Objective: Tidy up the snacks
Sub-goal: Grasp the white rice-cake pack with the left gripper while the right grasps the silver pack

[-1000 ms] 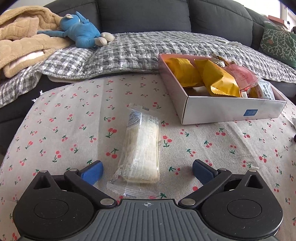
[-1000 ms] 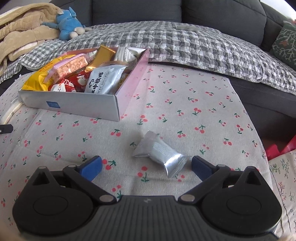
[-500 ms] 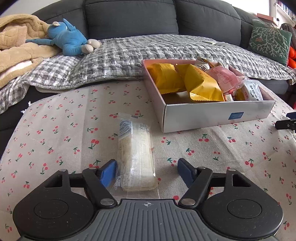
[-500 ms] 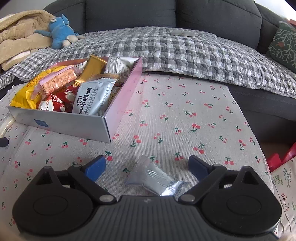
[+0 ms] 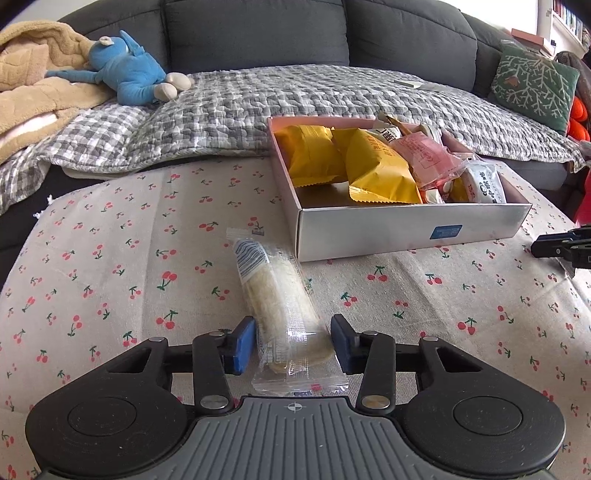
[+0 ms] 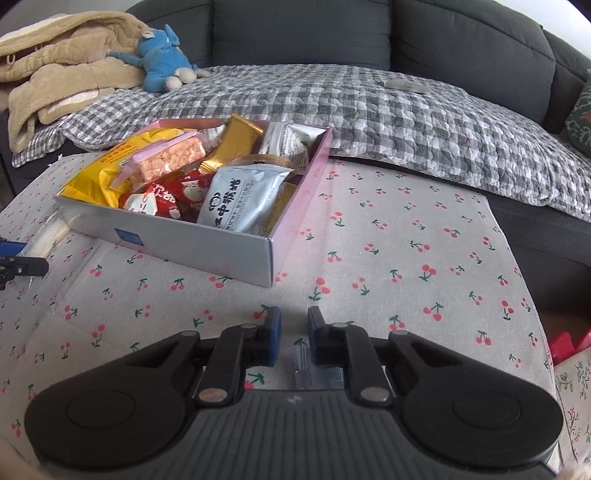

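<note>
Snacks fill the white box (image 5: 406, 230) that sits on the table (image 5: 110, 266), which wears a cherry-print cloth; inside are yellow bags (image 5: 376, 170), a pink wafer pack (image 6: 168, 158), a red pack (image 6: 162, 197), a gold pack (image 6: 231, 142) and a grey-white pouch (image 6: 240, 201). Two more snacks lie outside the box. A clear-wrapped pale rice cracker (image 5: 275, 295) rests on the cloth just beside the box's near left corner, and the left tongs (image 5: 292, 343) bracket its near end, the blue pads (image 5: 244, 345) close against the wrapper on both sides (whether they actually press it I cannot tell). The right tongs (image 6: 294, 338) are drawn nearly together, with a silver foil packet (image 6: 306, 367) showing low between them, close to the body of the tool; a firm pinch cannot be confirmed from this angle. Behind the table runs a dark grey sofa (image 6: 461, 33) covered with a grey checked quilt (image 6: 369, 99), a blue plush toy (image 5: 129, 75) and a tan blanket (image 6: 62, 62) on its left part, and a green patterned cushion (image 5: 535, 83) on its right.
</note>
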Demonstrator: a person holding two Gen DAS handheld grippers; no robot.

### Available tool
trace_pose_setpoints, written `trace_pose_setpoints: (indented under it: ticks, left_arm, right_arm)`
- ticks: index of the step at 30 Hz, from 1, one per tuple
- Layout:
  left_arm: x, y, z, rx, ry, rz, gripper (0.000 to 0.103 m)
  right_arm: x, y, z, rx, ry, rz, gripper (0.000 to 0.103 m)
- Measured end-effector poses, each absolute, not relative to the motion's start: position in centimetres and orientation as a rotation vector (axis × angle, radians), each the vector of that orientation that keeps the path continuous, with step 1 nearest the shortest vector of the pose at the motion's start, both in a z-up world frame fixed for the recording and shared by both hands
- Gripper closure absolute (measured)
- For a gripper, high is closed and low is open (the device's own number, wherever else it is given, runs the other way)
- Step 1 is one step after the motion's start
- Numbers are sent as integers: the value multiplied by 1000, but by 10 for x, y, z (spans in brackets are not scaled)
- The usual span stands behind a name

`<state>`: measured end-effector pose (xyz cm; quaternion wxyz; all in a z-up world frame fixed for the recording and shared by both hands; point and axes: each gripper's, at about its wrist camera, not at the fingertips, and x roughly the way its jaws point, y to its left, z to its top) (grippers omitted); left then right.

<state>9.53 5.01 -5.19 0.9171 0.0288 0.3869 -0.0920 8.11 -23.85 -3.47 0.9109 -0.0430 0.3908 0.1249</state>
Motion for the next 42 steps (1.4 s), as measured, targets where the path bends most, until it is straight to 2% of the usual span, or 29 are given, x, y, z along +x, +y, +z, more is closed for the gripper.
trace_pose_setpoints:
  ticks: [5,7,9,12,17,20,22,24,30,36,37,39,40,42]
  left_arm:
    - [89,51,-49,23,826,-180,62]
    - [85,51,-48,12,838,-178,63]
    - [79,49,-46,-3,847,-191,65]
    - [71,42,-45,-17,871,-220,68]
    - [60,19,-43,-3,889,-295,68]
    - [58,7,-44,-1,893,-307,62]
    - [58,1,-44,-4,889,-304,55]
    - [59,-5,-46,-1,885,-299,41]
    - [64,-19,-50,48,863,-280,28]
    - [73,-27,-52,54,843,-261,26]
    - [73,-27,-52,55,840,-260,27]
    - [73,-29,-51,55,836,-255,31]
    - [73,-30,-51,54,833,-252,32]
    - [71,-31,-50,53,826,-255,43]
  right_arm:
    - [77,-245,-31,-56,838,278,90]
    - [75,-253,-29,-33,845,255,81]
    - [74,-258,-27,-33,839,223,61]
    - [73,-263,-26,-58,833,194,43]
    - [72,-266,-20,-185,841,237,29]
    - [76,-273,-20,-240,831,254,21]
    - [83,-279,-23,-267,844,249,21]
    - [88,-287,-25,-247,874,258,21]
    - [78,-302,-29,-165,932,373,21]
    - [69,-303,-33,-166,918,377,24]
    - [69,-303,-32,-162,914,374,27]
    - [69,-304,-31,-159,904,382,42]
    - [69,-304,-29,-157,901,386,45]
    - [68,-303,-29,-161,897,393,51]
